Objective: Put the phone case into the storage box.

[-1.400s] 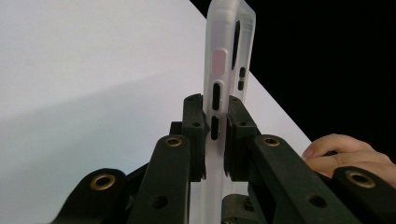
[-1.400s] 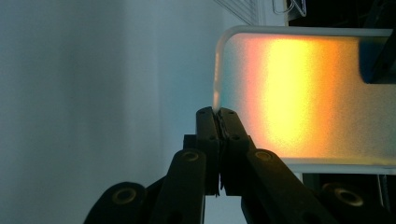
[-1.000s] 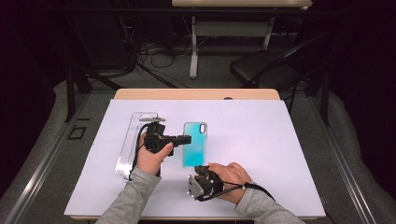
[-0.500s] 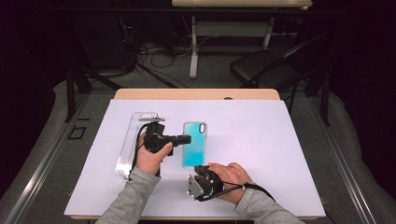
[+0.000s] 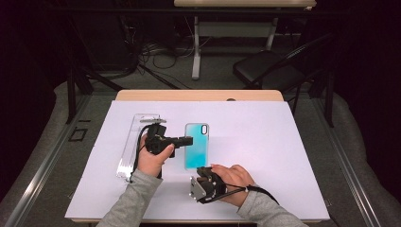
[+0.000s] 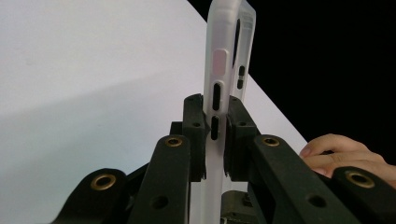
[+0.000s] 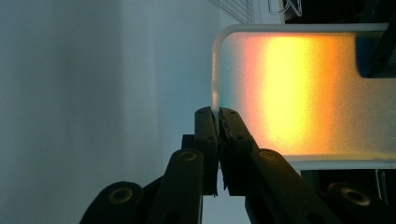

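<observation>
A teal phone case (image 5: 196,146) lies on the white table cover (image 5: 265,142). My left gripper (image 5: 188,140) reaches in from the left and is shut on the case's long side edge. In the left gripper view the frosted case (image 6: 218,65) stands upright between the pads (image 6: 194,121), its button cut-outs showing. My right gripper (image 5: 204,172) sits at the case's near end, jaws pressed together. In the right gripper view its tips (image 7: 218,114) meet the edge of the case (image 7: 299,93), which glows orange and yellow, and nothing shows between the jaws.
A clear plastic box (image 5: 137,142) lies left of the left hand. The wooden table edge (image 5: 198,95) runs along the back, with a black chair (image 5: 267,71) and cables on the floor beyond. A hand (image 6: 341,151) rests at the right in the left gripper view.
</observation>
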`<action>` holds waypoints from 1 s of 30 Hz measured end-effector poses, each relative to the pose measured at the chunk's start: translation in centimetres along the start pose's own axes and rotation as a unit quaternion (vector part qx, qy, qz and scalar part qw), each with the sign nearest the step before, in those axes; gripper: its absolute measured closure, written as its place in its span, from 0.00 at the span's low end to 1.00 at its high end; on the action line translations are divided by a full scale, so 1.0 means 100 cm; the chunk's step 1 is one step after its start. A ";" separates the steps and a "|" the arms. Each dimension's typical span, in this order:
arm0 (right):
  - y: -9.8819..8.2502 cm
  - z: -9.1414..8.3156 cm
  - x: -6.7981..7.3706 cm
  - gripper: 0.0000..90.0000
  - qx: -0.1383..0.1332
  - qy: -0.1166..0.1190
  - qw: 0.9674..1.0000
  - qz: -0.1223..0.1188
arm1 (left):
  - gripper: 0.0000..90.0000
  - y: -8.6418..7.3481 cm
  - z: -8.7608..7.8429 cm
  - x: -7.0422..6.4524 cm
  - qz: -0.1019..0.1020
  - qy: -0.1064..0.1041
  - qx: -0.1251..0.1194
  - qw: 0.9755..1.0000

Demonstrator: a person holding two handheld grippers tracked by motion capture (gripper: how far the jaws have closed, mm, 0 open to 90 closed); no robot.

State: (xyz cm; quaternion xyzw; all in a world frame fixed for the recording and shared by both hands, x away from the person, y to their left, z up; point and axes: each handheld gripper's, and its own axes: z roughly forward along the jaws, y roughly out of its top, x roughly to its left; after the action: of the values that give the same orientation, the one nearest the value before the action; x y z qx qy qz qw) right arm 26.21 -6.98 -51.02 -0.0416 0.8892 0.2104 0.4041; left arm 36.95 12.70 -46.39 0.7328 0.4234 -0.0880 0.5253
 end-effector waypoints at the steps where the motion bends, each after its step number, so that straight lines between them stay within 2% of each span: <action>1: 0.000 0.000 0.000 0.95 0.000 0.000 1.000 0.001 | 0.91 0.000 0.000 0.000 0.000 0.000 0.000 1.000; 14: 0.001 -0.001 -0.001 0.84 -0.004 -0.002 1.000 0.006 | 0.91 0.000 -0.001 0.000 -0.003 -0.002 -0.002 1.000; 22: 0.002 -0.005 -0.002 0.74 -0.017 -0.010 1.000 0.009 | 0.91 0.000 -0.005 0.003 0.000 0.002 -0.010 1.000; 26: 0.002 -0.008 -0.003 0.68 -0.023 -0.018 0.999 0.022 | 0.91 -0.001 -0.008 0.005 -0.002 0.003 -0.013 1.000; 30: 0.000 -0.012 -0.007 0.61 -0.033 -0.015 0.998 0.049 | 0.91 -0.002 -0.012 0.006 -0.001 0.006 -0.022 1.000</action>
State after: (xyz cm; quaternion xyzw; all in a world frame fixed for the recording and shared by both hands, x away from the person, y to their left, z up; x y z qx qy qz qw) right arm 25.84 -7.57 -49.83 -0.0081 0.8767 0.2603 0.4045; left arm 36.80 14.09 -46.32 0.7212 0.4291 -0.0754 0.5386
